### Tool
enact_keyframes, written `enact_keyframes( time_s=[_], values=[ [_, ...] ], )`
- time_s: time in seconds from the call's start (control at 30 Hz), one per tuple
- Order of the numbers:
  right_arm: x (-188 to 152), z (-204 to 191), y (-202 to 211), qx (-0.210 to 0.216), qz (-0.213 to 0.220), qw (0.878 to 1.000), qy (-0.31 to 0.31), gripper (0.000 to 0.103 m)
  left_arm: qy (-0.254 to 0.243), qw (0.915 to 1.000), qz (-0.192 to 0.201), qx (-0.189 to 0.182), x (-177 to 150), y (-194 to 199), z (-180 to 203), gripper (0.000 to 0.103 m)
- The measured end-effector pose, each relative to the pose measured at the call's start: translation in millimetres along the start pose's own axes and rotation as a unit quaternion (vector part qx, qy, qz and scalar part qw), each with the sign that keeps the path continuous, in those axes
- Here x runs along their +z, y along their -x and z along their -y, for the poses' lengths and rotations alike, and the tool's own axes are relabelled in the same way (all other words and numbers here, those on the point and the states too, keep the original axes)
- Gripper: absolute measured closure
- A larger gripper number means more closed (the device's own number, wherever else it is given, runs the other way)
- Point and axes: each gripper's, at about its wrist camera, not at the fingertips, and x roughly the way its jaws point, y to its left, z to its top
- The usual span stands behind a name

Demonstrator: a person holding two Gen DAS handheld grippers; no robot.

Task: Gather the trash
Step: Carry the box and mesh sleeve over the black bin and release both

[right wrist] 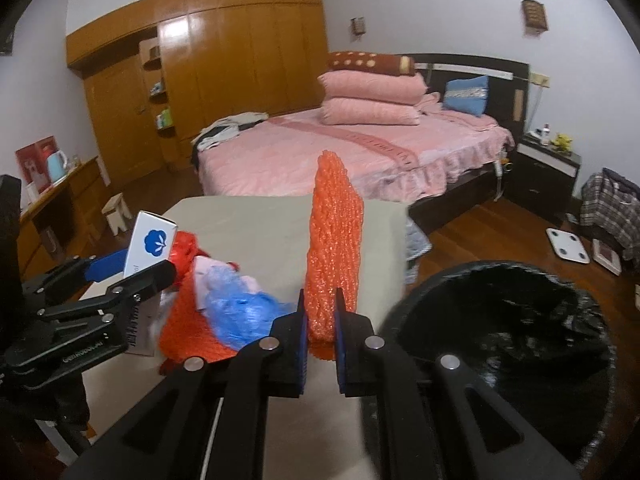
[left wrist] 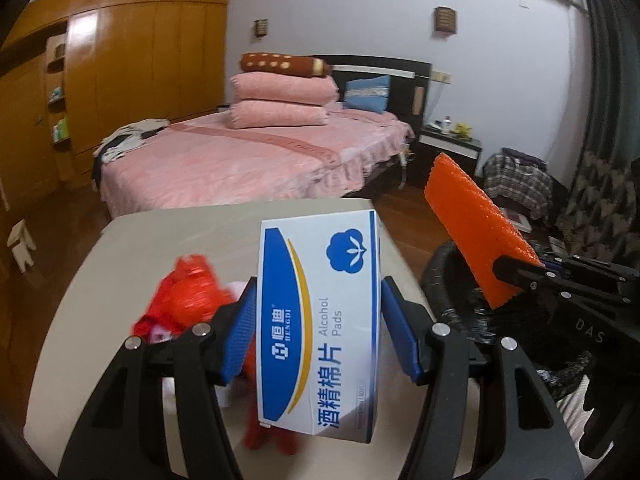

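My left gripper (left wrist: 318, 332) is shut on a white and blue alcohol pads box (left wrist: 320, 320), held upright above the beige table (left wrist: 120, 280). My right gripper (right wrist: 320, 332) is shut on an orange foam sheet (right wrist: 334, 248) that stands on edge above the table. In the left wrist view the same orange foam sheet (left wrist: 476, 228) and the right gripper hover over the black-lined bin (left wrist: 452, 300). Red plastic wrapping (left wrist: 188, 296) lies on the table behind the box. In the right wrist view the red wrapping (right wrist: 188, 320) lies with a crumpled blue bag (right wrist: 244, 312) on it.
The bin (right wrist: 500, 320), lined with a black bag, stands right of the table (right wrist: 260, 232). A pink bed (left wrist: 240, 160) lies beyond the table. A wooden wardrobe (left wrist: 132, 60) fills the left wall. A small stool (right wrist: 117, 212), a bathroom scale (right wrist: 568, 246) and a checked bag (right wrist: 612, 204) are on the wooden floor.
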Motion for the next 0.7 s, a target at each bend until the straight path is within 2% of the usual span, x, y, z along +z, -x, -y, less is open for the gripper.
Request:
enact_keyframes(
  time_s=[0.33, 0.63, 0.67, 0.7],
  values=[
    [-15, 77, 26, -0.093, 0.003, 0.995, -0.044, 0.092, -0.036, 0.9966, 0.000, -0.074, 14, -32, 75, 0.045],
    [-36, 131, 39, -0.154, -0.009, 0.985, -0.076, 0.091, -0.065, 0.9879, -0.005, -0.141, 26, -66, 147, 0.043],
    [-38, 134, 40, -0.159, -0.010, 0.984, -0.078, 0.090, -0.068, 0.9866, -0.005, -0.148, 26, -69, 154, 0.039],
    [-40, 139, 41, -0.165, -0.012, 0.983, -0.081, 0.088, -0.070, 0.9856, -0.005, -0.154, 27, -72, 160, 0.029]
  ],
)
